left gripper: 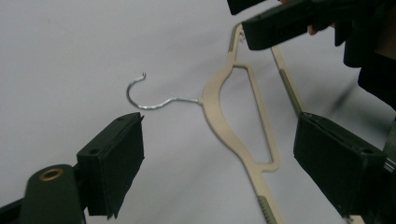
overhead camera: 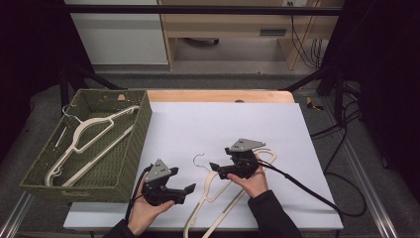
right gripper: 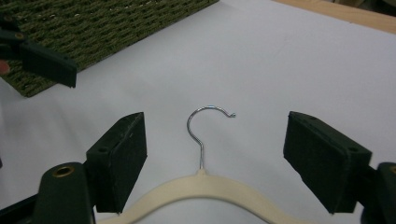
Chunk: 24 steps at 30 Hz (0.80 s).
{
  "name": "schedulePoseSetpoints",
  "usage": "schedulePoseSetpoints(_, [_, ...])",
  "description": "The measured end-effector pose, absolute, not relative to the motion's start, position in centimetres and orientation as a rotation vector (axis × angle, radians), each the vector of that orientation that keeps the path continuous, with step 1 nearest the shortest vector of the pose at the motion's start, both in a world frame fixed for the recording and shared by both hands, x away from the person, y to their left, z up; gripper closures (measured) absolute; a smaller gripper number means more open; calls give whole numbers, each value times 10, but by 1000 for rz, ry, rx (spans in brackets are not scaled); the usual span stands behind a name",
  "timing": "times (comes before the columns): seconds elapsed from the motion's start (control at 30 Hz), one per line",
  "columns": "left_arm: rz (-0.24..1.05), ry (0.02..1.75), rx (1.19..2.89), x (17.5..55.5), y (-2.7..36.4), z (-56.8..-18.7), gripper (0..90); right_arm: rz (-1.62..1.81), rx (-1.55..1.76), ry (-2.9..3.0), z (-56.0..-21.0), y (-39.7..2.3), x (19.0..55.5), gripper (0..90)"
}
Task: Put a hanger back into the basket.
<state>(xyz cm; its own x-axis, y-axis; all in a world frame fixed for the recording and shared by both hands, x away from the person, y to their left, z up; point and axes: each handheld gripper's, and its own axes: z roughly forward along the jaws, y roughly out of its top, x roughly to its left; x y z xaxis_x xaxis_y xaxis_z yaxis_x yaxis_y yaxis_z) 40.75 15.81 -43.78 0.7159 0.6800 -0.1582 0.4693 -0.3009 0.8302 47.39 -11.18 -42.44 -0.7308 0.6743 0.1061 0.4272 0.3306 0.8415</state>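
Note:
A cream plastic hanger (overhead camera: 233, 193) with a wire hook (overhead camera: 199, 159) lies flat on the white sheet (overhead camera: 223, 124). My right gripper (overhead camera: 216, 170) hovers over its neck and points left. In the right gripper view its jaws stand wide apart (right gripper: 219, 158), with the hook (right gripper: 201, 135) and the hanger's top (right gripper: 205, 184) between them, untouched. My left gripper (overhead camera: 188, 192) is to the left of the hanger and points right. Its jaws are open (left gripper: 219, 163), with the hanger (left gripper: 217, 107) on the sheet beyond them. The right gripper (left gripper: 280, 23) shows at the top of that view.
A green woven basket (overhead camera: 138, 144) stands at the left edge of the sheet. Inside it lie more cream hangers (overhead camera: 89, 144). Its side (right gripper: 107, 23) also appears in the right gripper view. A black cable (overhead camera: 307, 191) trails right from the right gripper.

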Motion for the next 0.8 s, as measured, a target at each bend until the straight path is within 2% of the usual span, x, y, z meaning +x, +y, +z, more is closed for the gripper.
schedulePoseSetpoints(0.1, [308, 869, 1991, 404, 156, -445, 153, 1327, 998, 2351, -431, -104, 478, 257])
schedulePoseSetpoints(0.4, [277, 897, 1994, 398, 151, -456, 174, 1262, 999, 2411, -450, -89, 489, 378])
schedulePoseSetpoints(0.57, [263, 885, 1989, 394, 152, -460, 164, 1160, 976, 2479, -464, -74, 493, 503])
schedulePoseSetpoints(0.63, [260, 879, 1989, 394, 153, -460, 155, 1153, 994, 2490, -465, -71, 493, 526])
schedulePoseSetpoints(0.67, [263, 878, 1985, 393, 153, -461, 143, 1122, 982, 2514, -469, -67, 495, 579])
schedulePoseSetpoints(0.8, [269, 875, 1982, 391, 155, -460, 121, 1072, 988, 2527, -474, -62, 496, 668])
